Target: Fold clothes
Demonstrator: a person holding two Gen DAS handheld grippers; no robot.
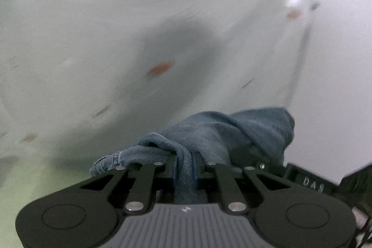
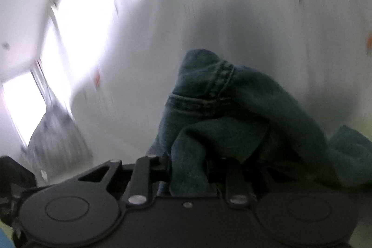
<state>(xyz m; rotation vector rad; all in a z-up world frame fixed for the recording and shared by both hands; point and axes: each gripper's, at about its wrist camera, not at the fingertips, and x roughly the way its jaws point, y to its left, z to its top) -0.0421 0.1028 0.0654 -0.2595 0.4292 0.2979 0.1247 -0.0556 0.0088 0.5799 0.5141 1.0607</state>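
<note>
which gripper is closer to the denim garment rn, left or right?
Neither: both grip it. The left gripper is shut on the denim garment; the right gripper is also clamped on it.

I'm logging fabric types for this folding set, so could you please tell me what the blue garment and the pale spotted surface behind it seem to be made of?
The blue garment looks like washed denim: matte twill weave, thick rolled hem, double-stitched seam. The pale surface with orange spots seems to be soft matte cloth, perhaps a bedsheet; blur leaves that open.
</note>
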